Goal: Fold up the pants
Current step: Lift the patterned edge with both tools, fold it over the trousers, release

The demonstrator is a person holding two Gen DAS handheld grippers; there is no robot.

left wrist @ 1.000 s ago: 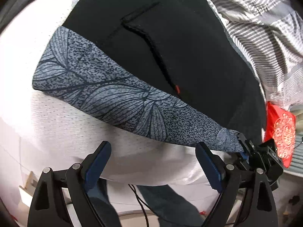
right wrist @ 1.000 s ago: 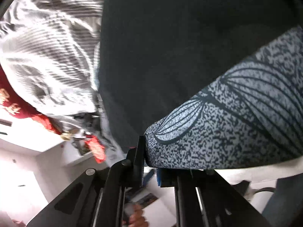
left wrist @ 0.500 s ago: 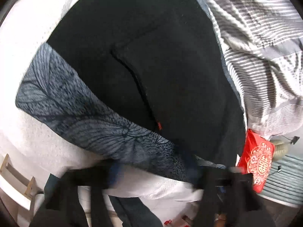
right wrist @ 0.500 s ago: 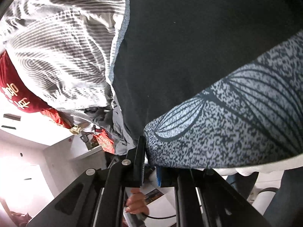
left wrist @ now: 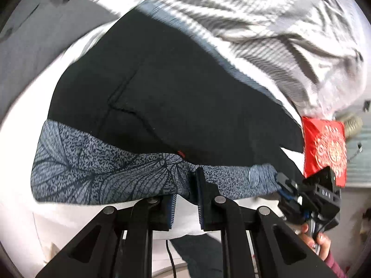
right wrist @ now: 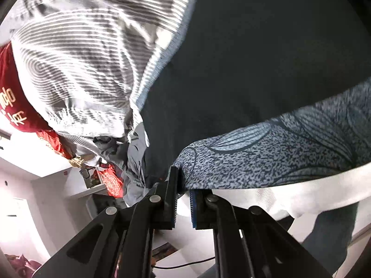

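Gripping pants (left wrist: 162,97) waistband (left wrist: 104,171) — both grippers.

Grey-and-white striped bedding (left wrist: 266,30) lies bunched in deep folds, and that's our landmark. Just below its edge in the left wrist view sits a red cushion with a round gold pattern (left wrist: 329,150), touching the bedding's lower corner; in the right wrist view the same bedding (right wrist: 81,64) has a dark red cloth with gold characters (right wrist: 14,106) beside it on the left. Below the bedding there, crumpled grey fabric (right wrist: 134,162) hangs down, with a white wall (right wrist: 41,199) beyond.
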